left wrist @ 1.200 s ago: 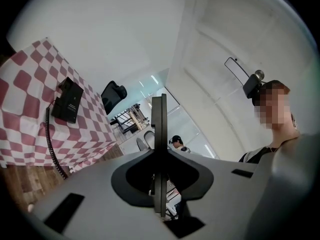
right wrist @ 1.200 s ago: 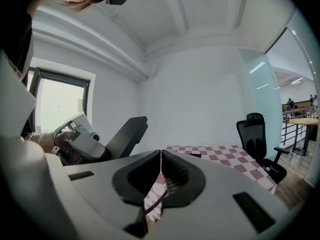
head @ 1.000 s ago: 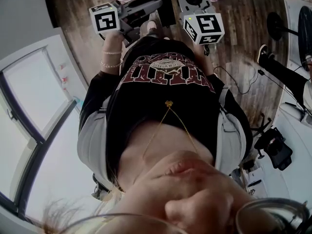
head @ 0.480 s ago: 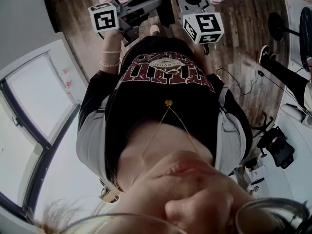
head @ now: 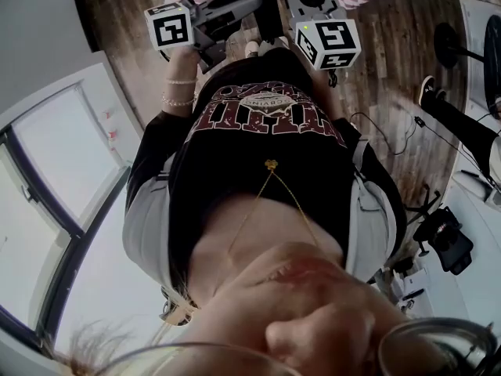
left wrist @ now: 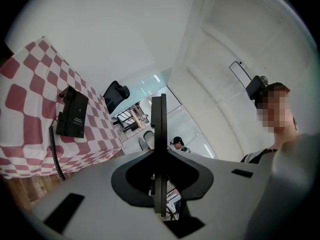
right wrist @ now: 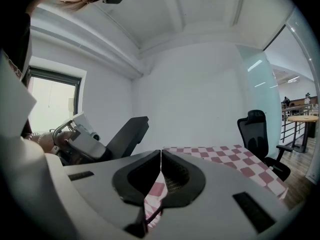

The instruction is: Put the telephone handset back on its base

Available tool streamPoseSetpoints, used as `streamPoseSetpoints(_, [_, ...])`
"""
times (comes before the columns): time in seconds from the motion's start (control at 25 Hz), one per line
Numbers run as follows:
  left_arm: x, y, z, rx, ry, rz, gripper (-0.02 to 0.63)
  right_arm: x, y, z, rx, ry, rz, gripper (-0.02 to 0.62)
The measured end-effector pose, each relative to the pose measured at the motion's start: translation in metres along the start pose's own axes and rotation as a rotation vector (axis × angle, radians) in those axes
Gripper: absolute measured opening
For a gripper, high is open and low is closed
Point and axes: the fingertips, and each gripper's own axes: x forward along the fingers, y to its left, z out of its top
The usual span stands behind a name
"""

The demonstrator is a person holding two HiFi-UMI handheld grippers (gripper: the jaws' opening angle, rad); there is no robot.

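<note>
Black handset (left wrist: 159,118), edge-on, clamped by left hand-held gripper (left wrist: 159,154), right hand-held gripper (right wrist: 161,154) closed, empty

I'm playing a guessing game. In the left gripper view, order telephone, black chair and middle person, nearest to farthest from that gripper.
1. Telephone, at the left.
2. Black chair, behind it.
3. Middle person, far back, centre.

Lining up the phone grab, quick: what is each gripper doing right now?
Left gripper: fingers closed, nothing between them.
Right gripper: fingers closed at the tips, nothing held.
</note>
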Motion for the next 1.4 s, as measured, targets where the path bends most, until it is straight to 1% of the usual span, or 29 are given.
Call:
streamPoseSetpoints(0.2, [0.0,0.003,0.003,0.005,-0.013,0.018,0.078,0.007,0.002,0.001,-0.004,0.002,0.03,0.021])
streamPoseSetpoints(0.48, [-0.003,0.003,0.007,-0.01,-0.048,0.032,0.078,0.015,-0.001,0.013,-0.028,0.0,0.071,0.021])
streamPoseSetpoints(0.68, [-0.004,0.006,0.015,0.02,-0.07,0.056,0.078,0.023,-0.005,0.014,-0.038,0.011,0.094,0.021])
streamPoseSetpoints(0.76, [0.002,0.011,0.023,0.022,-0.077,0.063,0.078,0.031,-0.015,0.016,-0.039,0.016,0.105,0.021])
streamPoseSetpoints(0.88, [0.023,0.027,0.042,0.006,-0.083,0.071,0.078,0.045,-0.043,0.021,-0.034,0.019,0.122,0.021])
streamPoseSetpoints(0.96, [0.037,0.031,0.054,0.012,-0.085,0.077,0.078,0.051,-0.057,0.024,-0.032,0.02,0.133,0.021])
streamPoseSetpoints(1.16, [0.052,0.043,0.055,-0.005,-0.083,0.091,0.078,0.057,-0.073,0.028,-0.033,0.021,0.163,0.021])
streamPoseSetpoints(1.4, [0.071,0.049,0.064,0.022,-0.097,0.124,0.078,0.063,-0.091,0.027,-0.036,0.016,0.192,0.021])
